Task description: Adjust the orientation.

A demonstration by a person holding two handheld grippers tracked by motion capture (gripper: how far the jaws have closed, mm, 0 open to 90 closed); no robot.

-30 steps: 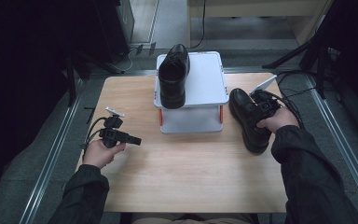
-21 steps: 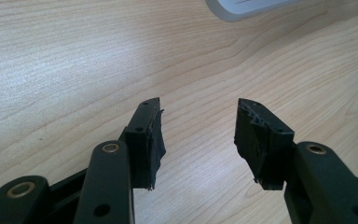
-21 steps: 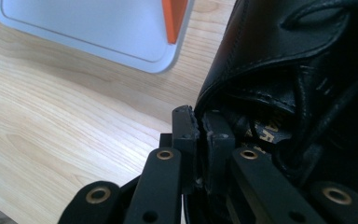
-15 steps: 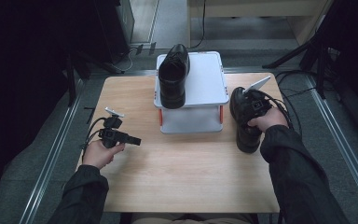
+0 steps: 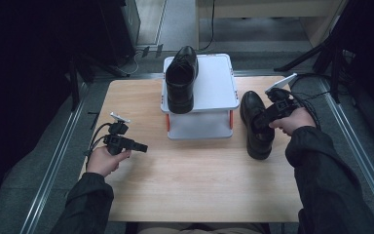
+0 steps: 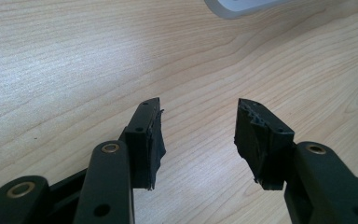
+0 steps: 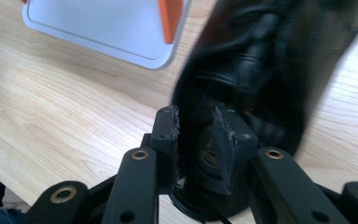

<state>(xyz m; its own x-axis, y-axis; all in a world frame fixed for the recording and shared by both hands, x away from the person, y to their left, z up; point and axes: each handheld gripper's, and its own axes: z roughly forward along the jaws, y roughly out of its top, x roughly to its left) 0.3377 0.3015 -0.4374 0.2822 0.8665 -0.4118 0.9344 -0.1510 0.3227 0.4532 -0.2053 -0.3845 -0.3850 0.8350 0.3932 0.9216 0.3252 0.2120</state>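
One black leather shoe point(image 5: 180, 78) rests on the top of a small white two-level rack point(image 5: 214, 83) at the back of the wooden table point(image 5: 190, 185). A second black shoe point(image 5: 255, 124) is right of the rack, and my right gripper point(image 5: 265, 117) is shut on the rim of its heel opening; in the right gripper view the shoe point(image 7: 265, 60) is blurred and the gripper point(image 7: 196, 126) pinches its side wall. My left gripper point(image 5: 139, 146) hovers open over bare wood at the left, and the left gripper view shows nothing inside the gripper point(image 6: 198, 130).
The rack's white base with orange posts point(image 7: 170, 14) lies just beyond the held shoe. Metal rails point(image 5: 53, 165) run along the floor on both sides of the table. A dark stand point(image 5: 331, 53) is at the back right.
My right gripper has carried the black shoe leftward and a little nearer, toward the rack. The left gripper has stayed where it was, still open.
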